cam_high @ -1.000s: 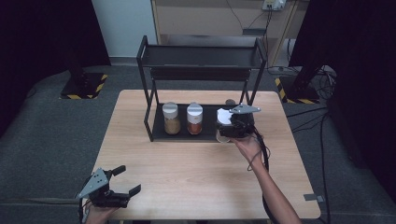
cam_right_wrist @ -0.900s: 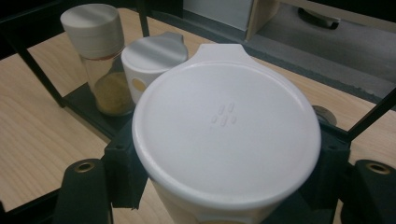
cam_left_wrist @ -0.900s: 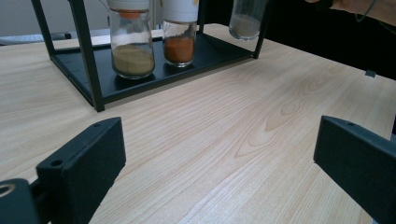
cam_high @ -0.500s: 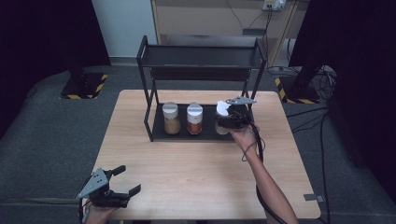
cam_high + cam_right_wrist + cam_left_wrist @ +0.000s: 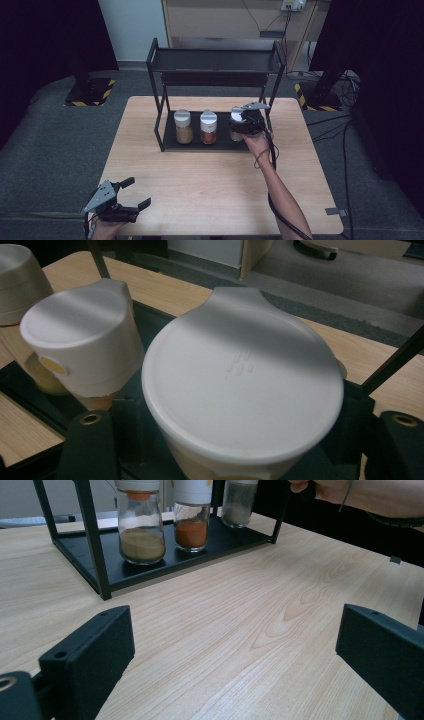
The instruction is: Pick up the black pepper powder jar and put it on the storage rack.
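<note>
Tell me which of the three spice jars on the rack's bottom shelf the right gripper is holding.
The right-hand jar, at the shelf's right end: the right gripper is shut on it. The yellowish-brown jar and orange-red jar stand free.

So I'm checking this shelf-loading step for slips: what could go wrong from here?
The right tongs grip the third jar by its white cap, so the cap could loosen or slip. The middle jar stands close beside it on the rack's lower tray; a sideways drift could knock it. The rack's right post is near the hand and may snag it.
</note>
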